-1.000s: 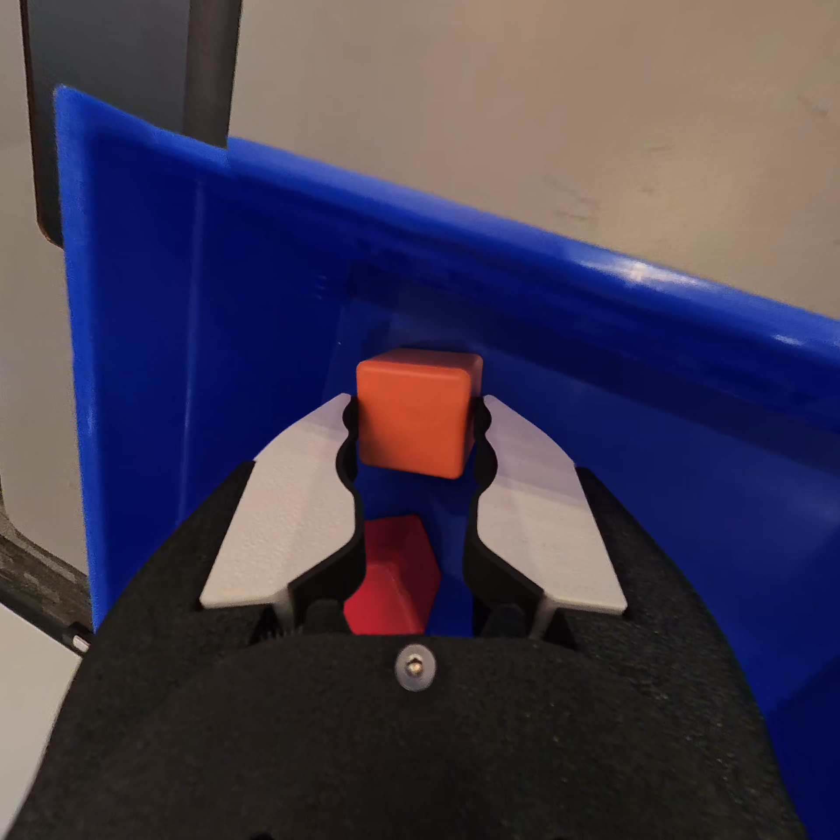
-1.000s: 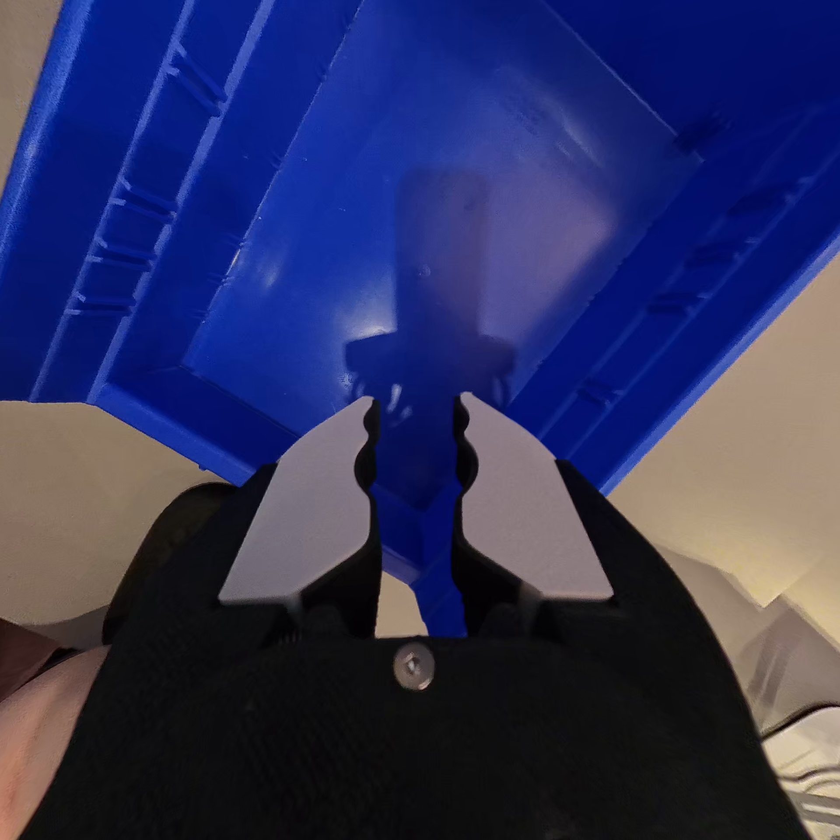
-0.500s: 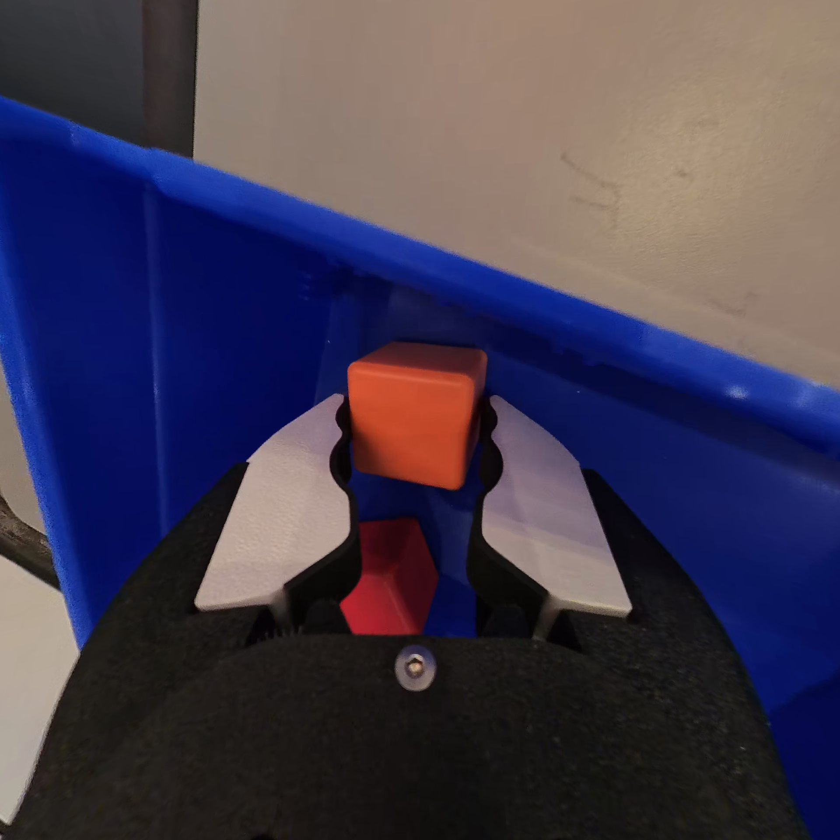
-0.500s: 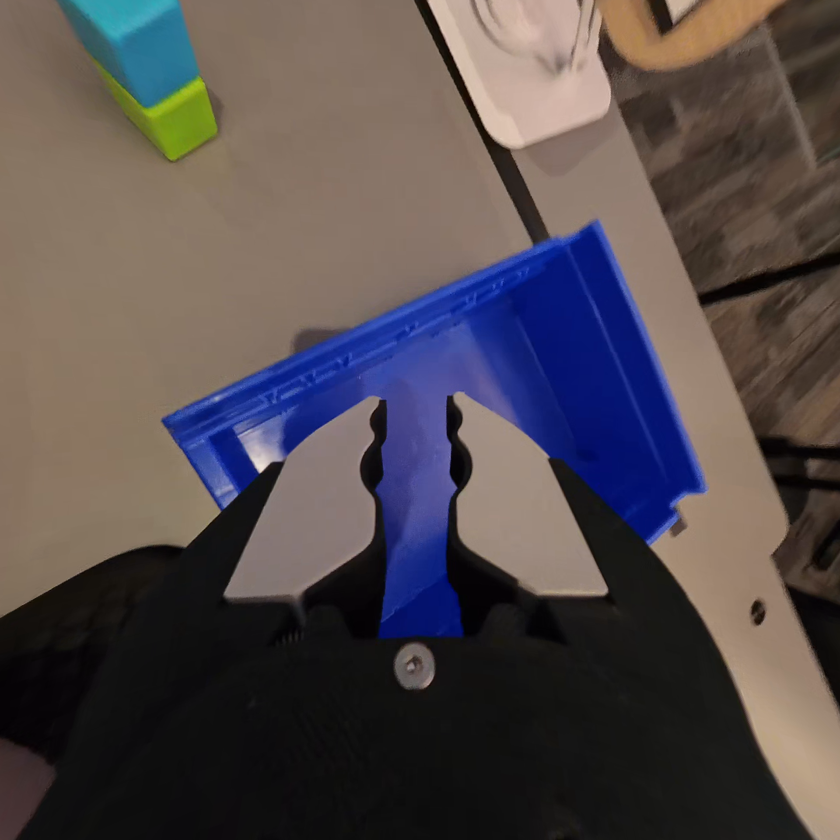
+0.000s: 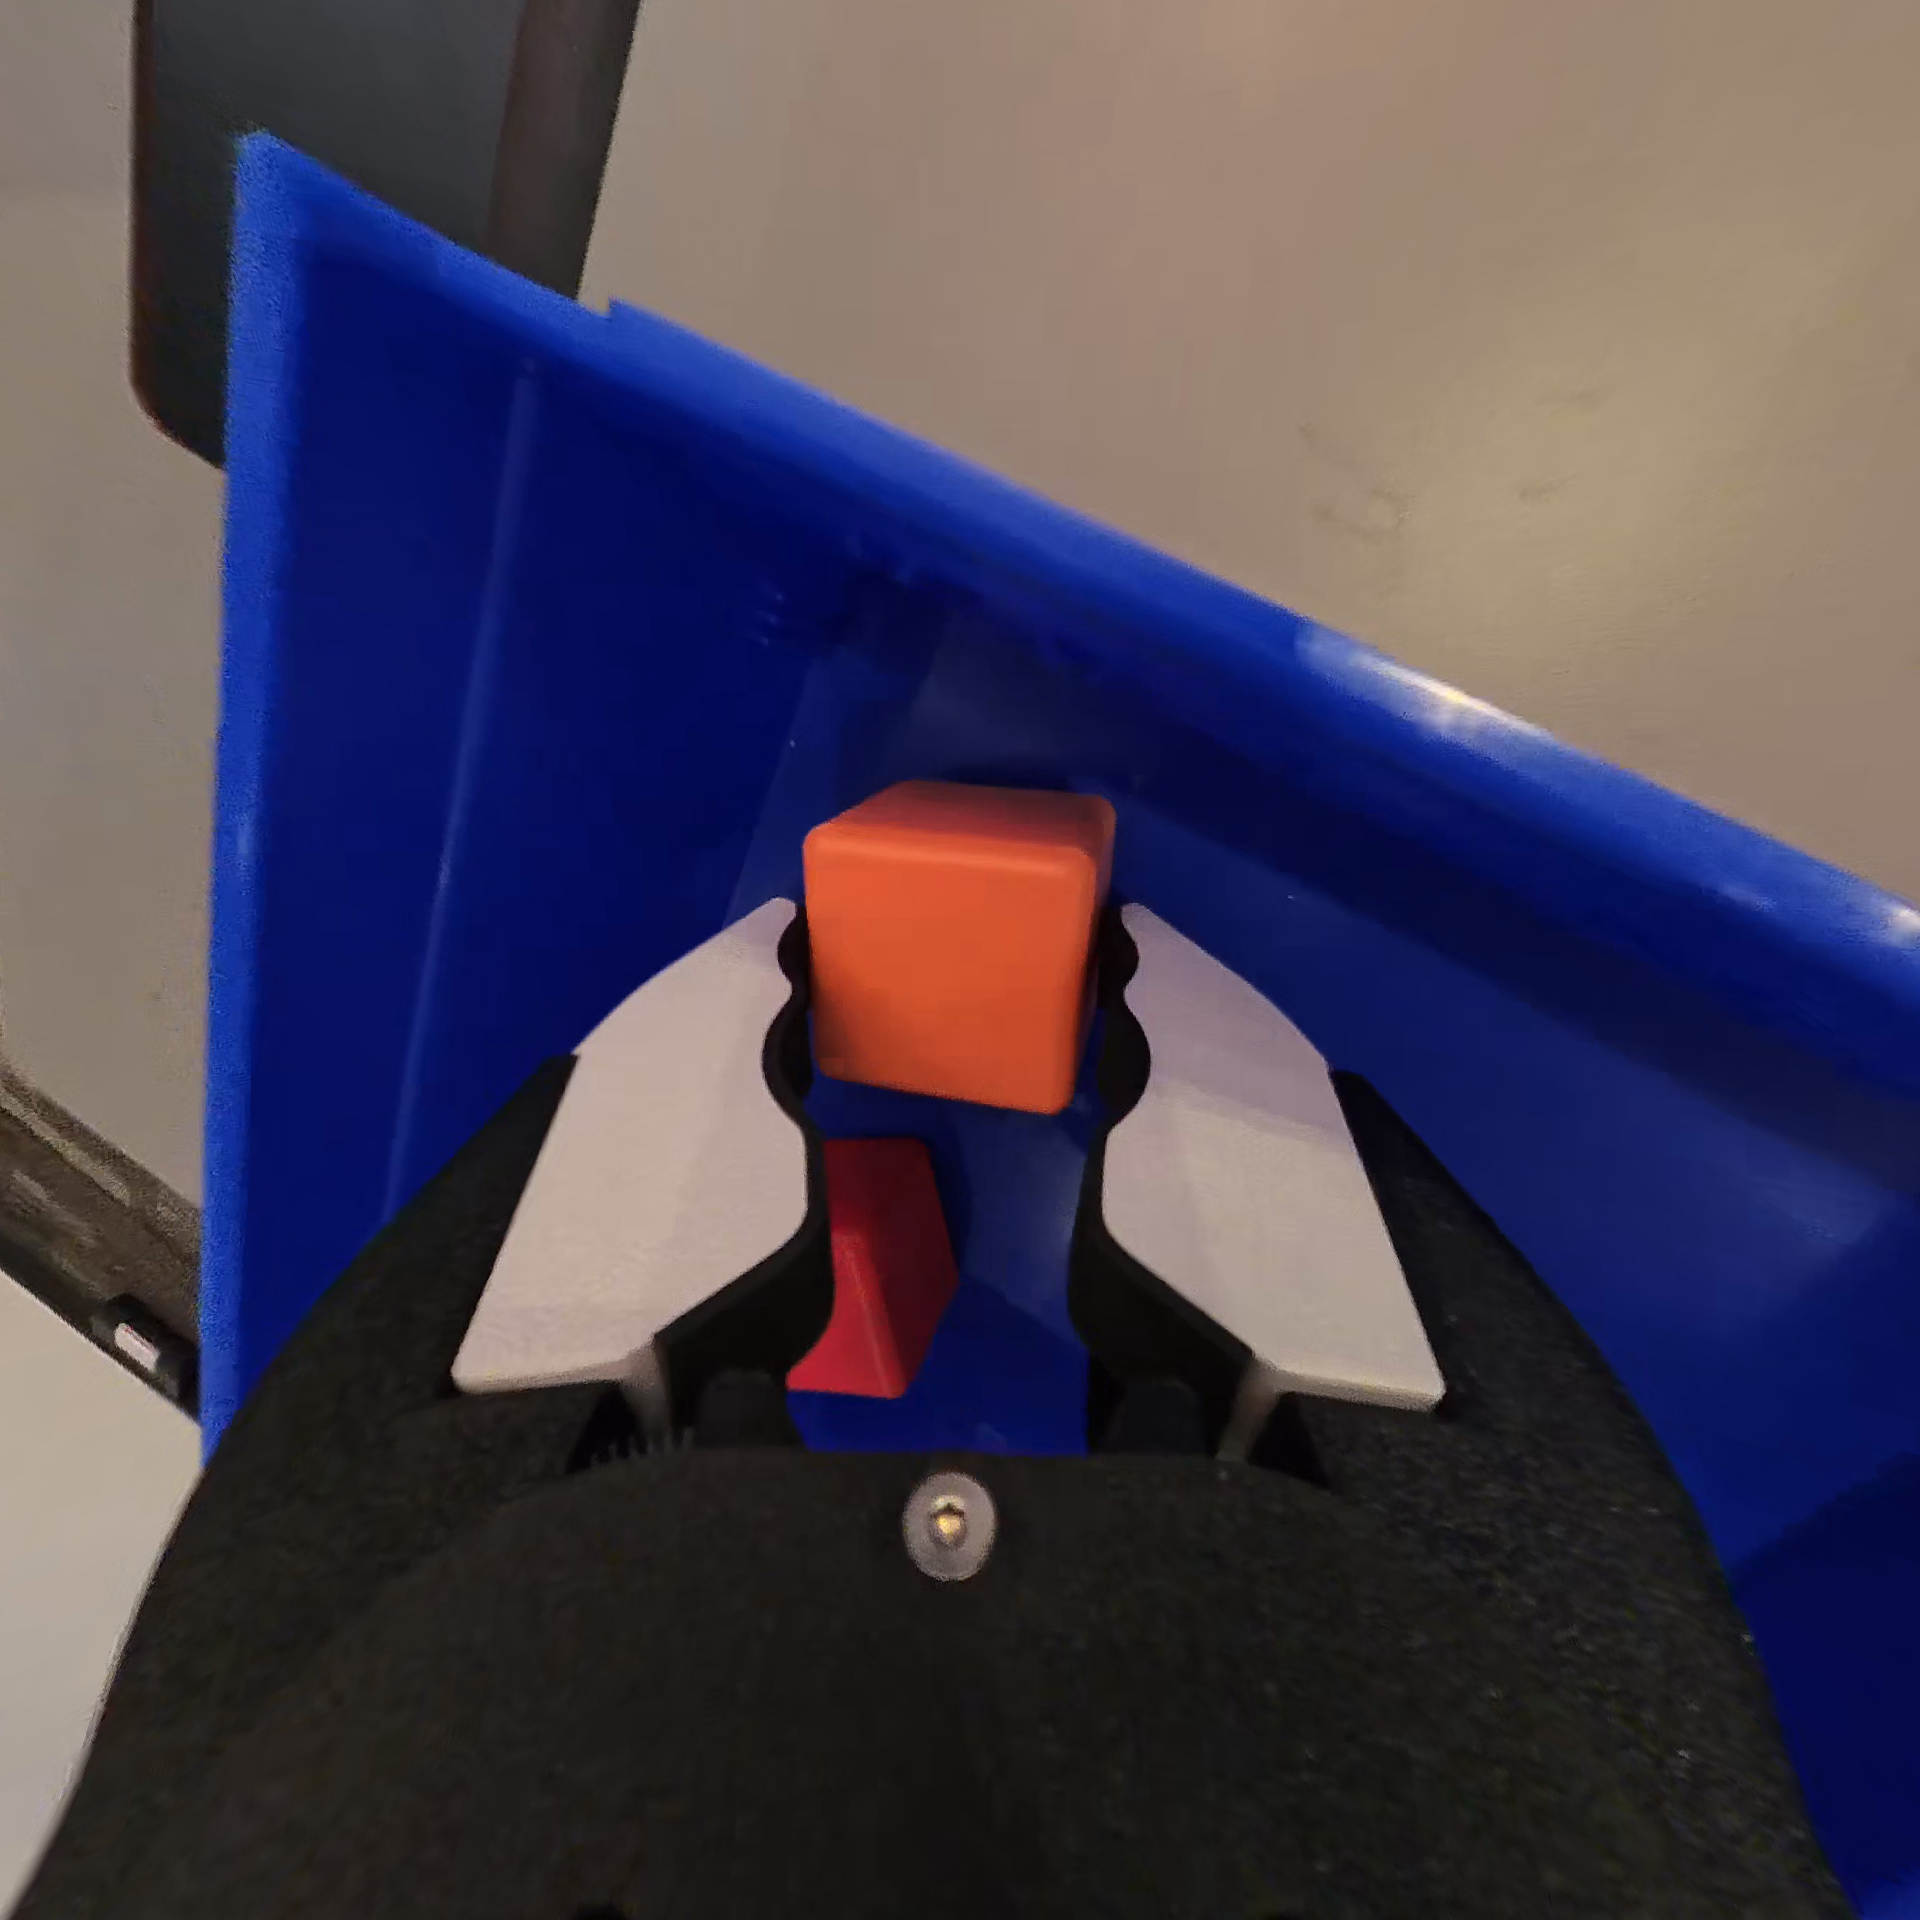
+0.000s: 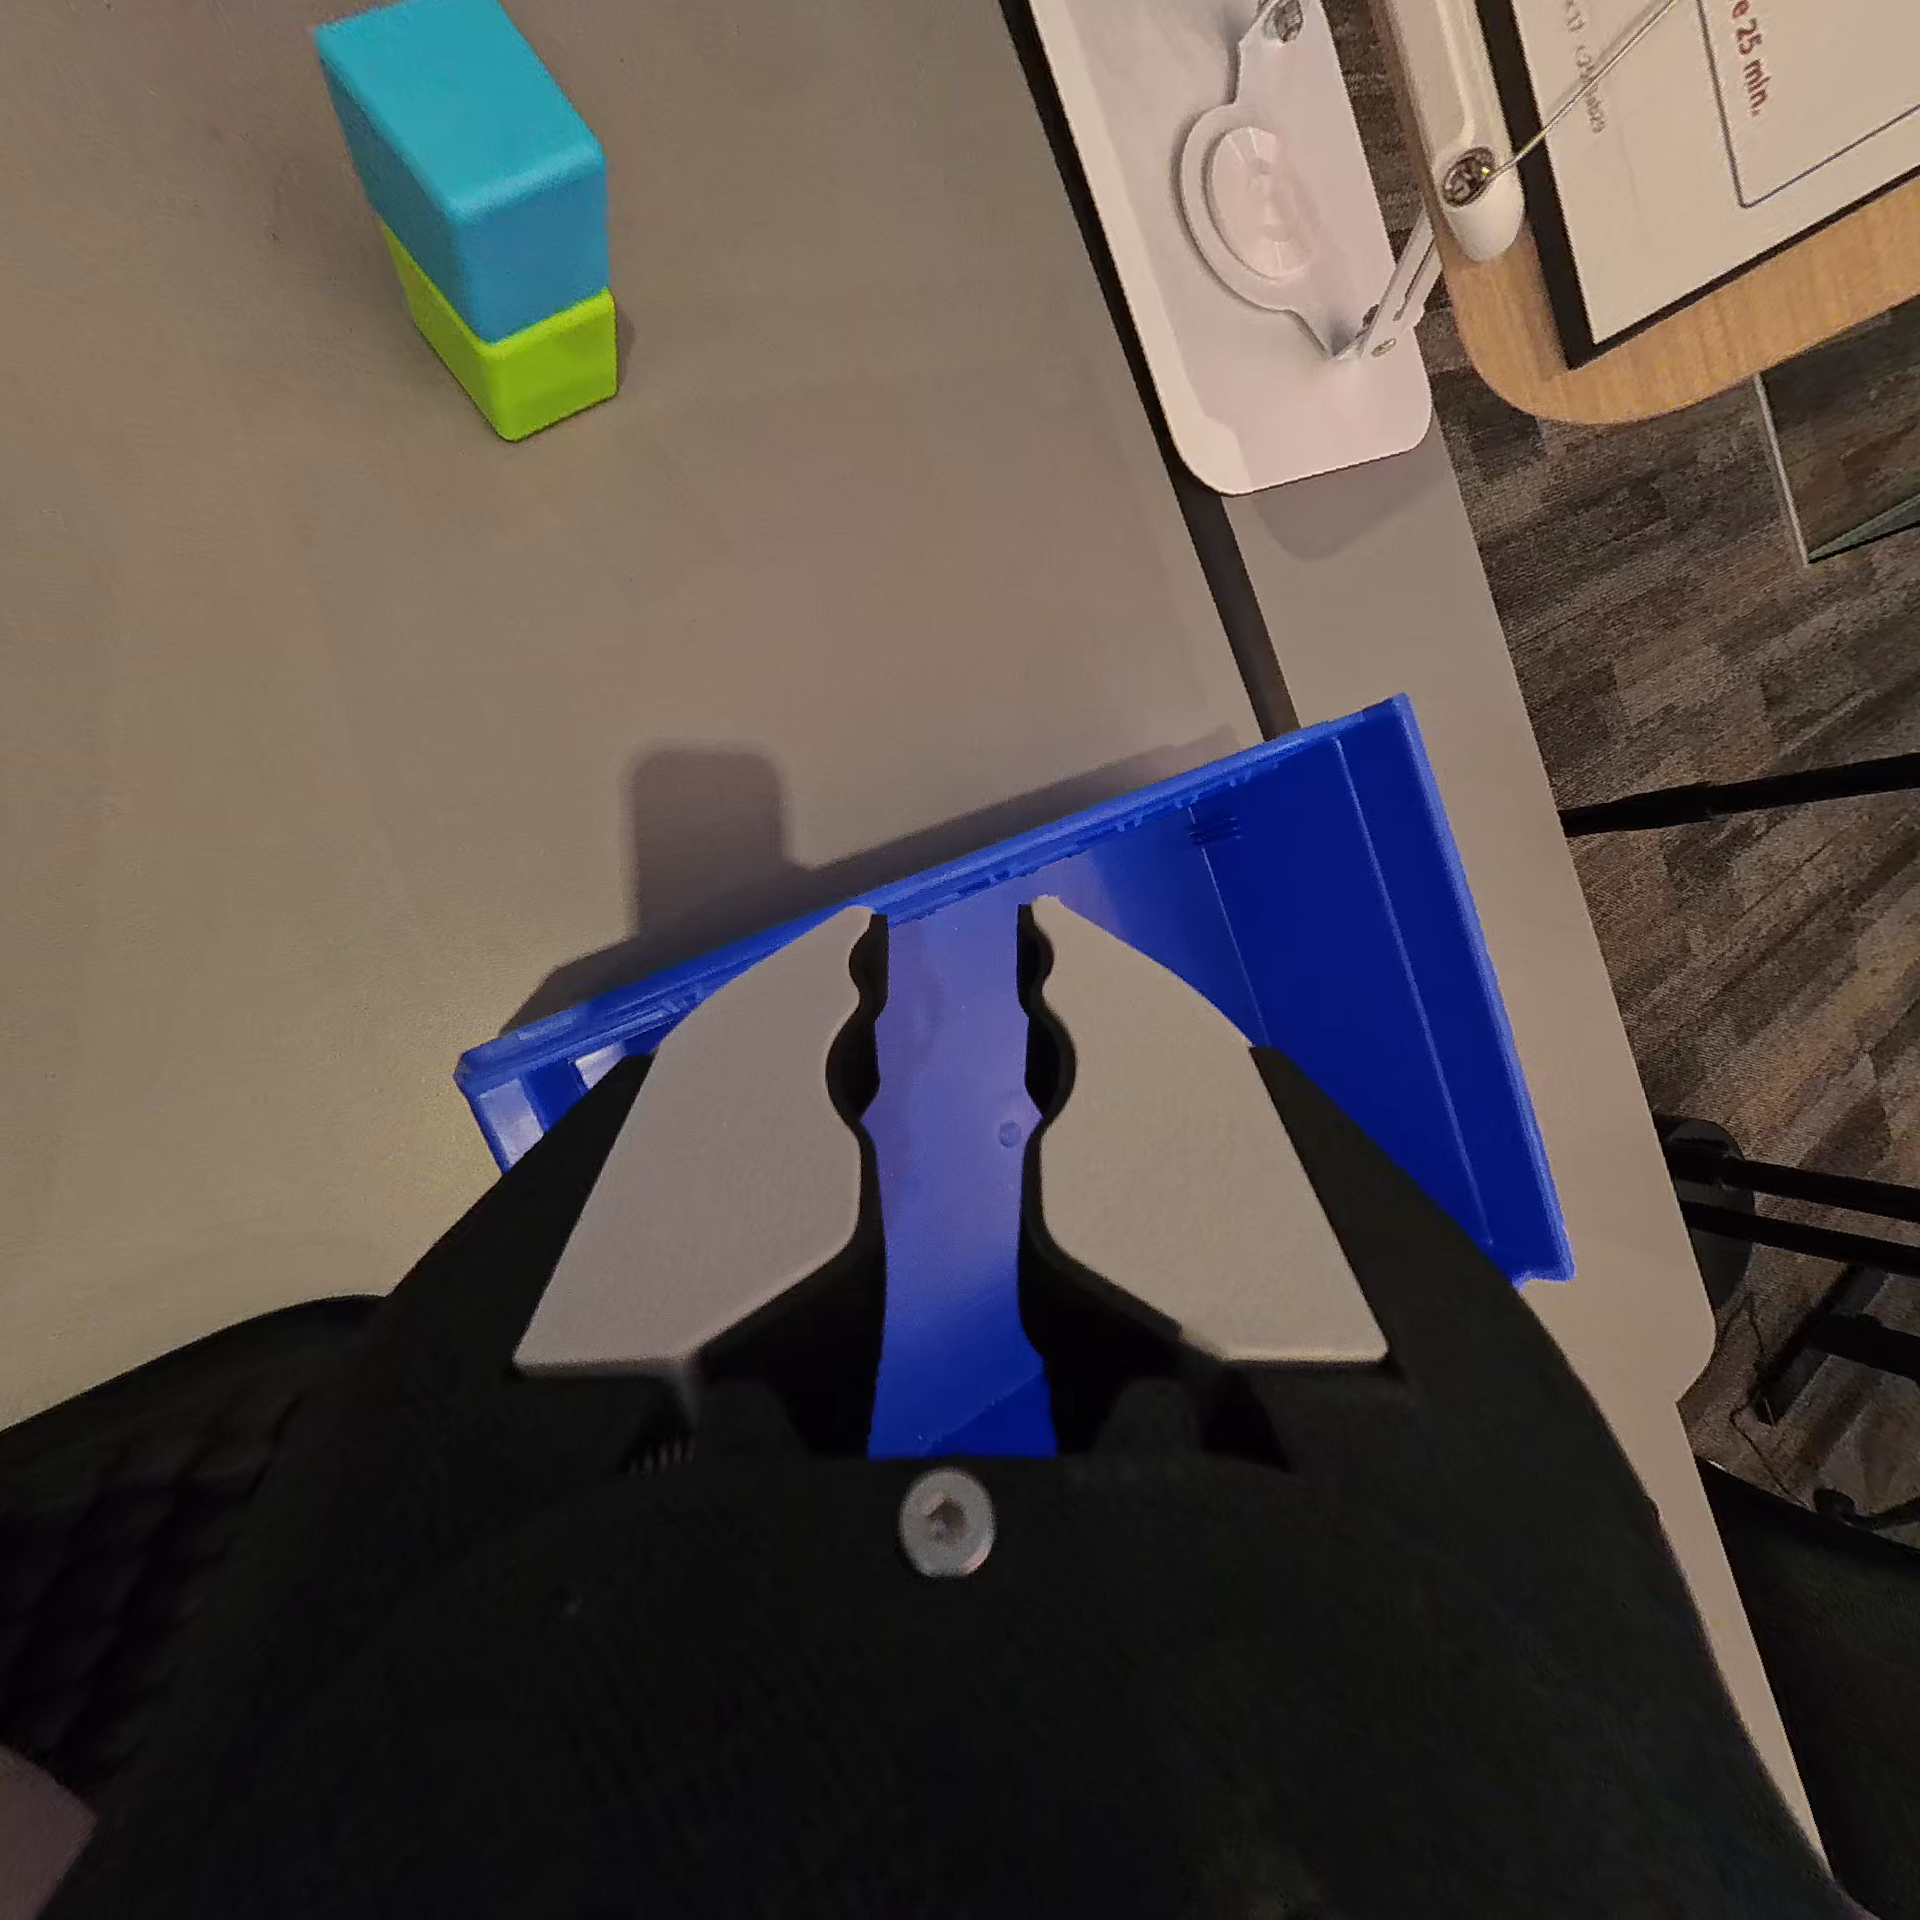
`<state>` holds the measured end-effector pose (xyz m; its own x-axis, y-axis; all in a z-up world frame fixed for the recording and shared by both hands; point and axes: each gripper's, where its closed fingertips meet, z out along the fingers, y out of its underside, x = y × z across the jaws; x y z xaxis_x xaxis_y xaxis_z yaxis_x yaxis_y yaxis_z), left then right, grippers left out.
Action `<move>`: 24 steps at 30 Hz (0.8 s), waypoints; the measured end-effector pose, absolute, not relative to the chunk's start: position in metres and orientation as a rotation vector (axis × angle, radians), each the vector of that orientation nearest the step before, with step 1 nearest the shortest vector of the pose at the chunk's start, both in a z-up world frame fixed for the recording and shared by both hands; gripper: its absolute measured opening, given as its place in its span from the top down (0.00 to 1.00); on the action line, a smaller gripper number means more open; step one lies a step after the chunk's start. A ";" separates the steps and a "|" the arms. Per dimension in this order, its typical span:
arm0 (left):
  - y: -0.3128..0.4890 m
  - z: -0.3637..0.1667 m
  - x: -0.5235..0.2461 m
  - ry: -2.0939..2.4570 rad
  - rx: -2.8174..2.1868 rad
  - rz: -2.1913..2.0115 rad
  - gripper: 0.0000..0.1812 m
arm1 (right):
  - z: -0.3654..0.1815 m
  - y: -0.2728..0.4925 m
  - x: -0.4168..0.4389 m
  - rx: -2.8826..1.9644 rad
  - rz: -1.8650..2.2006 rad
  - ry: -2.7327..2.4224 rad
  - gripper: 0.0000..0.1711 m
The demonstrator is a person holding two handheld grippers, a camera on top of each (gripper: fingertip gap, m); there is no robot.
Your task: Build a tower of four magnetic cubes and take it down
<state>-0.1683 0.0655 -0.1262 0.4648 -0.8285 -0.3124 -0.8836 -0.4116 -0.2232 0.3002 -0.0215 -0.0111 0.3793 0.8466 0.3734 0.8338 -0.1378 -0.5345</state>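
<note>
With my left gripper (image 5: pixel 951 961) clamped on the orange cube (image 5: pixel 948 940), the cyan-on-green stack (image 6: pixel 483 223) lies upper left of my empty, part-open right gripper (image 6: pixel 953 914).

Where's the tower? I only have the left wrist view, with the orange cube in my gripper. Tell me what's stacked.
Observer: The right wrist view shows a teal cube sitting on a green cube on the grey table.
Operator: Now report the other side.
Observer: The right gripper is open and empty, above a blue bin.
Operator: List what's in that bin.
Observer: No cube shows in it, though the gripper hides part of its floor.
</note>
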 end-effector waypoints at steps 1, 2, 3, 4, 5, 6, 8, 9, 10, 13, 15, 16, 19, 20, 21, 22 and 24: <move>0.065 -0.123 -0.169 1.436 -2.363 0.217 0.71 | -0.011 -0.022 0.299 -1.955 0.026 -1.448 0.85; 0.064 -0.119 -0.170 1.426 -2.357 0.218 0.71 | -0.011 -0.022 0.299 -1.953 0.029 -1.451 0.85; 0.063 -0.115 -0.170 1.416 -2.352 0.219 0.71 | -0.012 -0.023 0.297 -1.952 0.034 -1.455 0.85; 0.061 -0.111 -0.171 1.407 -2.348 0.219 0.71 | -0.012 -0.024 0.296 -1.952 0.043 -1.462 0.85; 0.060 -0.108 -0.173 1.400 -2.343 0.220 0.71 | -0.013 -0.025 0.295 -1.951 0.055 -1.470 0.85; 0.059 -0.104 -0.174 1.396 -2.337 0.223 0.71 | -0.014 -0.027 0.292 -1.947 0.075 -1.477 0.85; 0.056 -0.099 -0.178 1.392 -2.329 0.239 0.71 | -0.015 -0.033 0.285 -1.942 0.148 -1.494 0.85; 0.055 -0.097 -0.179 1.389 -2.328 0.244 0.71 | -0.015 -0.038 0.280 -1.942 0.193 -1.508 0.85; 0.054 -0.096 -0.181 1.385 -2.329 0.248 0.71 | -0.017 -0.042 0.276 -1.943 0.227 -1.527 0.84; 0.052 -0.092 -0.185 1.378 -2.324 0.263 0.71 | -0.023 -0.050 0.267 -1.938 0.243 -1.596 0.84; 0.051 -0.091 -0.188 1.376 -2.321 0.274 0.71 | -0.026 -0.051 0.259 -1.921 0.238 -1.630 0.84; 0.050 -0.091 -0.189 1.376 -2.322 0.275 0.71 | -0.027 -0.052 0.255 -1.914 0.246 -1.642 0.84; 0.049 -0.088 -0.190 1.372 -2.319 0.277 0.71 | -0.030 -0.054 0.245 -1.896 0.242 -1.674 0.84; 0.048 -0.087 -0.190 1.370 -2.316 0.276 0.71 | -0.031 -0.054 0.243 -1.892 0.238 -1.681 0.84; 0.048 -0.085 -0.190 1.369 -2.313 0.277 0.71 | -0.031 -0.054 0.241 -1.889 0.233 -1.686 0.84; 0.047 -0.084 -0.191 1.368 -2.312 0.278 0.71 | -0.032 -0.054 0.239 -1.886 0.231 -1.693 0.84; 0.046 -0.082 -0.191 1.369 -2.307 0.285 0.71 | -0.034 -0.056 0.236 -1.884 0.234 -1.712 0.84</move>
<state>-0.1913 0.0464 -0.0818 0.4888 -0.7804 -0.3899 -0.8712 -0.4130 -0.2654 0.2357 -0.0562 -0.0342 0.1623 0.9555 0.2463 0.8546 -0.0113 -0.5192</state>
